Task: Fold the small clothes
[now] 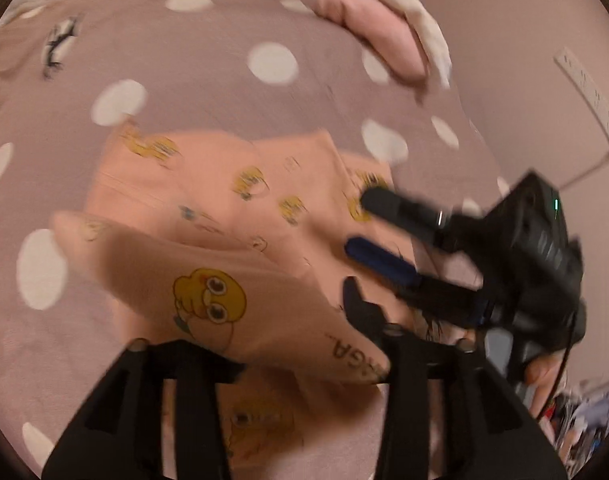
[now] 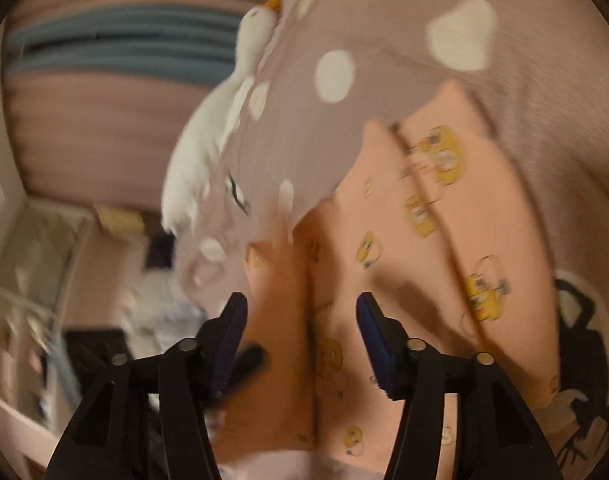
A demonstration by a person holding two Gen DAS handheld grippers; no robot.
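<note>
- We see a small peach garment (image 1: 224,208) printed with yellow cartoon chicks, lying on a mauve bedspread (image 1: 208,80) with white polka dots.
- In the right wrist view the same peach garment (image 2: 384,240) lies in long lengthwise folds that run away from the camera, one fold ridge passing between the two fingers.
- Our right gripper (image 2: 302,344) stands partly open over the garment; its blue-padded fingers (image 2: 370,320) are apart and we see no cloth pinched between them.
- From the left wrist view we see that right gripper (image 1: 360,220) from the side, its fingers spread over the garment's right edge, with a hand (image 1: 544,376) on its handle.
- Our left gripper (image 1: 288,344) is harder to read: a flap of the peach cloth with a large chick print lies across the gap and hides the left finger's tip. The right finger stands clear of the left, so the jaws look parted, but we cannot tell whether the cloth is pinched or only draped.
- A white plush goose (image 2: 224,120) with an orange beak lies along the bedspread's edge in the right wrist view.
- A folded pink cloth (image 1: 380,32) lies at the far side of the bed, well apart from the garment.
- Both views are blurred.
</note>
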